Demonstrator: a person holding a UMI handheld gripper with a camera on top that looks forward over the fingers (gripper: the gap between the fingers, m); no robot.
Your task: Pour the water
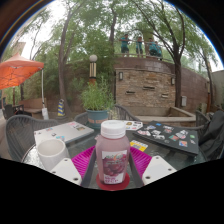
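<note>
Bottle (113,152) stands between the fingers; cup (51,152) at nine o'clock, tray (170,134) at two.

Tongs (112,172) around capped bottle (112,152), white cup (50,152) just beside, patio table (150,140)

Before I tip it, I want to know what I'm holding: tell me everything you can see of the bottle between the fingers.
The bottle is clear plastic with a white screw cap and a pinkish label or tint on its body; whether it holds liquid is hard to tell. It stands upright between the gripper fingers, both magenta pads pressed to its sides, over the dark mesh table. A white cup stands apart beside it.
</note>
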